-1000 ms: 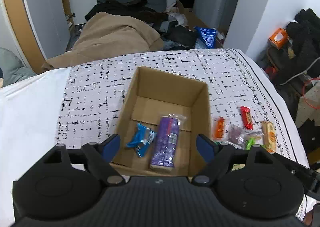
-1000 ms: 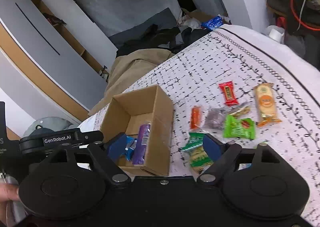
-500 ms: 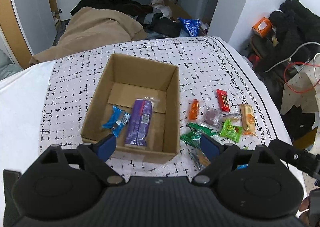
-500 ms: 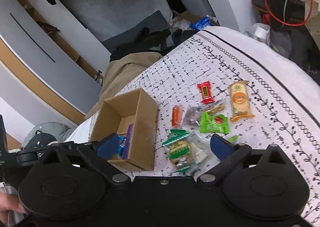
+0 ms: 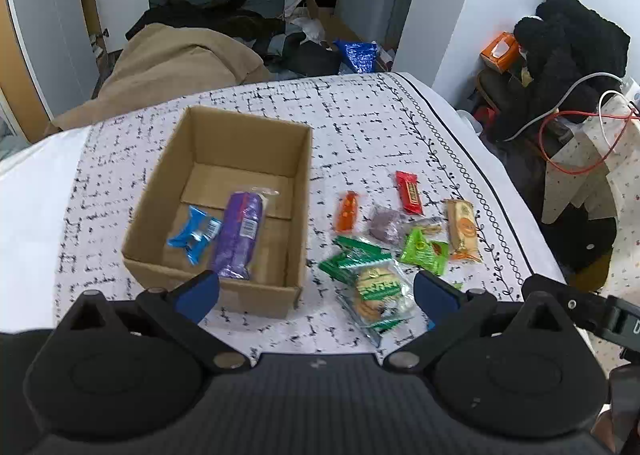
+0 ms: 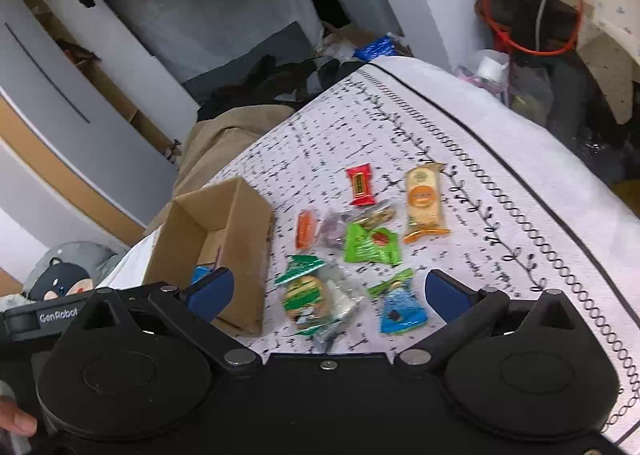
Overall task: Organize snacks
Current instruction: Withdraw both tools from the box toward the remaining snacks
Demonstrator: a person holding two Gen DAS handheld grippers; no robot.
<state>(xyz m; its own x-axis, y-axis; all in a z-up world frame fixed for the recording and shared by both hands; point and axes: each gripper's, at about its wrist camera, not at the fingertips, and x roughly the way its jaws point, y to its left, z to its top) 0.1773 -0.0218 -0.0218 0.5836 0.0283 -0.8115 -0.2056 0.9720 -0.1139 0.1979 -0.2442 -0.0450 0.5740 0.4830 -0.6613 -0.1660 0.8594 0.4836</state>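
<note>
The cardboard box [image 5: 224,211] sits open on the patterned tablecloth [image 5: 360,123], holding a purple packet [image 5: 239,241] and a small blue wrapper [image 5: 195,233] side by side on its floor. Just right of the box lie the loose snacks: an orange stick [image 5: 346,211], a red bar [image 5: 409,192], a tan cracker pack [image 5: 462,229], a bright green pouch [image 5: 424,251] and a clear cookie bag [image 5: 374,289] nearest the camera.

The left wrist view looks down into the box; the right wrist view sees mostly the box's outer wall, but alone shows a blue pouch [image 6: 401,309] below the green one.

The left gripper [image 5: 316,293] and right gripper [image 6: 328,291] both hover with fingers spread wide, holding nothing. Bare cloth lies beyond the box and snacks to the far edge; the table's right edge curves close past the cracker pack.
</note>
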